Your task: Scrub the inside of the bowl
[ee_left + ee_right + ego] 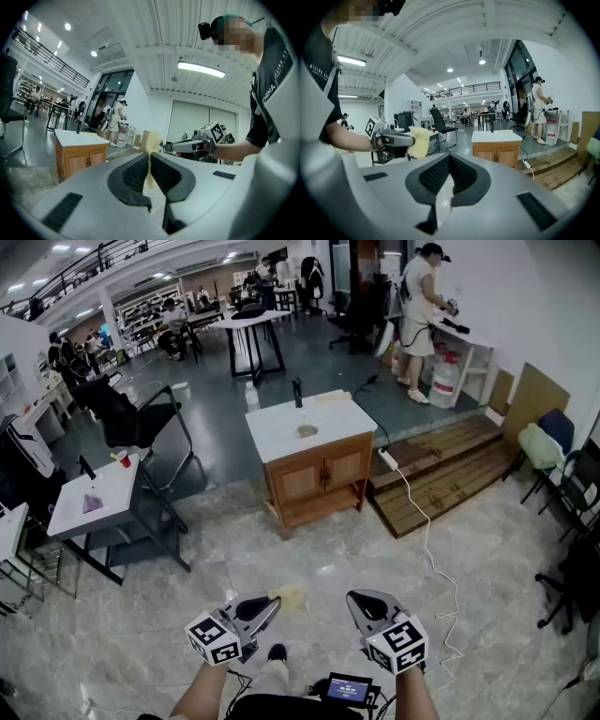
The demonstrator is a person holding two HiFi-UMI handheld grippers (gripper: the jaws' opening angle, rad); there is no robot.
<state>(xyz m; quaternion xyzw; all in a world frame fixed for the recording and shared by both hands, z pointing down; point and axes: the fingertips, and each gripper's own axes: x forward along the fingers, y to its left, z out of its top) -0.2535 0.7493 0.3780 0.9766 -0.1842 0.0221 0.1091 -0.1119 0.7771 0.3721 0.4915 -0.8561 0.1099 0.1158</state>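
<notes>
My left gripper [273, 602] is shut on a pale yellow sponge [292, 596], low in the head view. In the left gripper view the sponge [151, 143] sticks up between the closed jaws. My right gripper [355, 599] is shut with nothing in it; its jaw tips meet in the right gripper view [449, 157]. Both hang over the floor, well short of the wooden cabinet [315, 476]. A small round dish-like object, maybe the bowl [307, 431], lies on the cabinet's white top. The right gripper view shows the left gripper [408, 141] with the sponge [420, 141].
A black upright item [297, 391] stands at the cabinet top's far edge. A white power strip and cable [420, 521] trail over the marble floor beside wooden pallets [450, 470]. A small white table [94, 502] stands to the left. A person [420, 320] works at the back right.
</notes>
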